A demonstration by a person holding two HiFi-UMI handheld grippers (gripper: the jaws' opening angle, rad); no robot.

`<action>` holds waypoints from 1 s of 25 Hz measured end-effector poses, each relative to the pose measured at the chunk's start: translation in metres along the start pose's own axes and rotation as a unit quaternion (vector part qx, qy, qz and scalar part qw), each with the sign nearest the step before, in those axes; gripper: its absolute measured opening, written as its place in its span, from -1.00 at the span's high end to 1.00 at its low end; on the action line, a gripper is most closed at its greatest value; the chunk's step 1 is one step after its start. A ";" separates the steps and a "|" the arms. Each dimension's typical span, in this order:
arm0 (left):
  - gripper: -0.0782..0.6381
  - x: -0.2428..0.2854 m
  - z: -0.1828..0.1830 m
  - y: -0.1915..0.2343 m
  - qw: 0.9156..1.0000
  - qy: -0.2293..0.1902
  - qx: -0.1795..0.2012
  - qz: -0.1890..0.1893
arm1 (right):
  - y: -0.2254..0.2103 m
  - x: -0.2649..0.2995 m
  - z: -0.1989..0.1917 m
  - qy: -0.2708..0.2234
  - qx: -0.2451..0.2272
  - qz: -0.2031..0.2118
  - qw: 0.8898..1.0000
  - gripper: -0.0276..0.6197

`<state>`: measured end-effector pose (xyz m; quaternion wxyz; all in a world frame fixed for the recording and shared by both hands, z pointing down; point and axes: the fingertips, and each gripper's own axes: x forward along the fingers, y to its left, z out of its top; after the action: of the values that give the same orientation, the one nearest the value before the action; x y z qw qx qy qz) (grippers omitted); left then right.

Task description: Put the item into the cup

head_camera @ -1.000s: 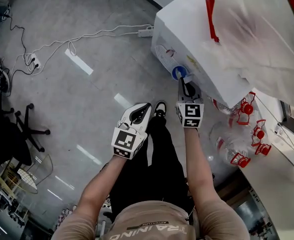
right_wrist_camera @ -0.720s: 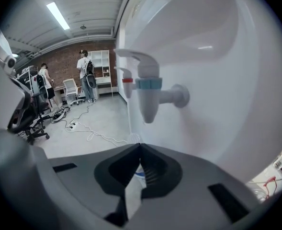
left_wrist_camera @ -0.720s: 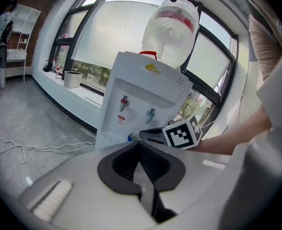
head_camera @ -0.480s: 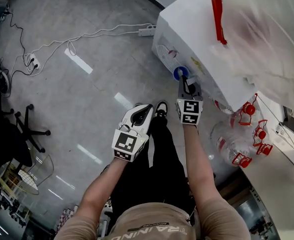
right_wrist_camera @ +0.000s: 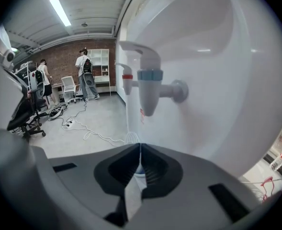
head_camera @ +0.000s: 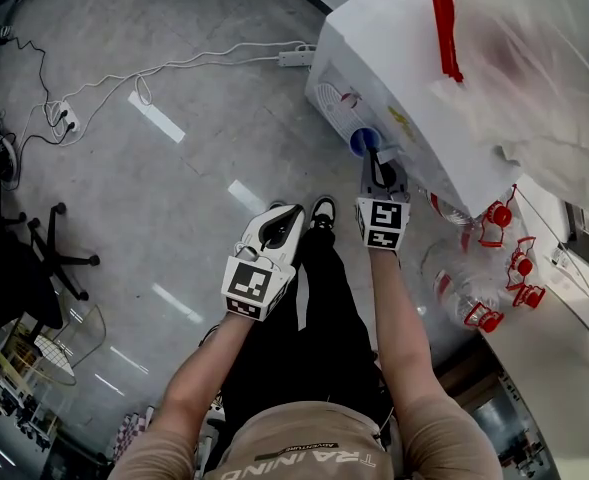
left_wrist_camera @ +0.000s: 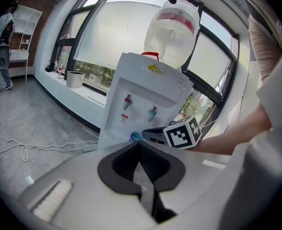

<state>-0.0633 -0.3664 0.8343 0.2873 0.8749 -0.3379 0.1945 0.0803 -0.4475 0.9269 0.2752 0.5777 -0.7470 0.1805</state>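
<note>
A small blue cup [head_camera: 362, 142] sits at the front of the white water dispenser [head_camera: 399, 78], below its taps. My right gripper [head_camera: 375, 160] reaches up to the cup, and its jaws are closed on the rim. In the right gripper view a sliver of the blue cup [right_wrist_camera: 138, 169] shows at the tip of the right gripper [right_wrist_camera: 140, 148], with the blue-capped tap [right_wrist_camera: 148, 92] just above and a red-marked tap [right_wrist_camera: 126, 82] to its left. My left gripper [head_camera: 285, 218] hangs back over the floor, shut and empty. The left gripper view shows the cup [left_wrist_camera: 136, 136] beside the right gripper [left_wrist_camera: 148, 133].
A large water bottle [head_camera: 534, 58] stands on top of the dispenser. Empty bottles with red caps [head_camera: 479, 293] lie to its right. White cables and a power strip [head_camera: 292, 60] cross the floor, and an office chair [head_camera: 24, 268] is at the left. People [right_wrist_camera: 85, 78] stand far back.
My right gripper has edged slightly closer in under the dispenser's taps with the cup. The left gripper stays about where it was.
</note>
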 end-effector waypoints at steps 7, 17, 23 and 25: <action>0.76 -0.012 0.022 -0.009 1.000 -0.014 0.017 0.002 | 0.007 -0.025 0.011 -0.006 0.016 0.013 1.000 0.88; 0.76 -0.053 0.090 -0.042 0.998 -0.036 0.056 0.001 | 0.041 -0.109 0.050 -0.006 0.019 0.063 0.998 0.88; 0.76 -0.085 0.137 -0.072 0.996 -0.051 0.068 0.004 | 0.054 -0.166 0.098 -0.030 -0.020 0.100 0.994 0.88; 0.76 -0.098 0.156 -0.078 0.995 -0.062 0.075 0.008 | 0.056 -0.185 0.121 -0.046 -0.031 0.107 0.993 0.88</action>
<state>-0.0545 -0.3709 0.6346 0.1975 0.9016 -0.3469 0.1668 0.0349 -0.3624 0.7205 0.2373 0.4936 -0.8216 0.1584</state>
